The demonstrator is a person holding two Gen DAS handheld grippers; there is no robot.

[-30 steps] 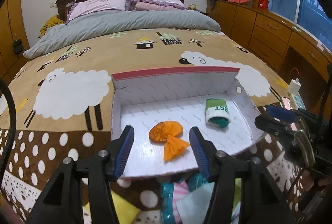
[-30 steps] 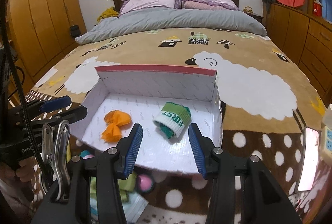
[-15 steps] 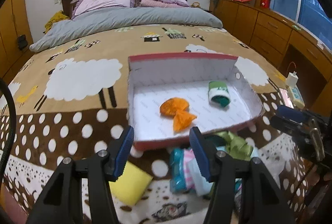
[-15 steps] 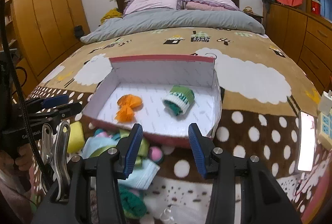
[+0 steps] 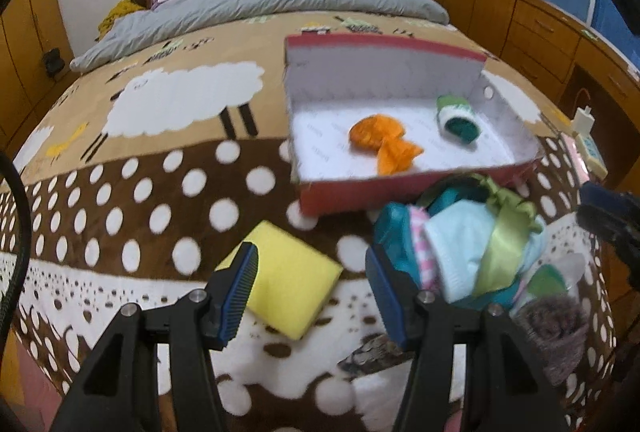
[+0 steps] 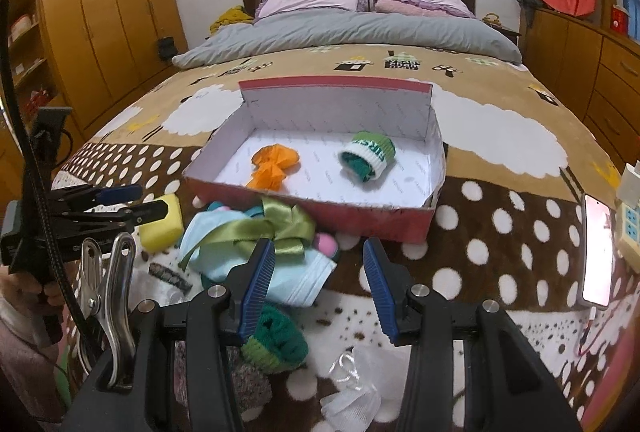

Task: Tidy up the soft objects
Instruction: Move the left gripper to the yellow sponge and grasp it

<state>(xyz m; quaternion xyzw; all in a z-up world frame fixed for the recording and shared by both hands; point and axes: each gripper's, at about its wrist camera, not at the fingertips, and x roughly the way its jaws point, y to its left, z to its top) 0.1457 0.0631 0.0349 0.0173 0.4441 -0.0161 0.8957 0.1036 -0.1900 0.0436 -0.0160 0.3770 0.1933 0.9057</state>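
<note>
A bedroom with wooden wardrobes and a dark headboard holds a wide bed (image 6: 500, 152) covered by a brown blanket printed with sheep and white dots. On the blanket sits a shallow red cardboard box with a white lining (image 6: 434, 152) — open, its far flap standing upright. Inside it lie two things, well apart: a crumpled orange cloth bow (image 6: 274, 162) toward the left and a rolled green-and-white sock with lettering (image 6: 368, 154) toward the right.

Just in front of the box's near wall is a loose heap of soft items: a pale blue fabric face mask (image 6: 298, 282), a shiny olive-green ribbon bow (image 6: 280, 224) lying over it, a small pink pompom (image 6: 326, 244) and a dark green knitted piece (image 6: 276, 342) nearer the camera. A yellow rectangular sponge (image 5: 294, 286) lies to the left of the heap, apart from it.

The left gripper (image 5: 310, 278) hangs above the blanket with its blue-padded fingers spread — the sponge shows between them, but whether they touch it I cannot tell. The right gripper (image 6: 320, 282) has its fingers spread too, holding nothing, over the edge of the heap. A phone (image 6: 598, 256) rests at the bed's right edge.
</note>
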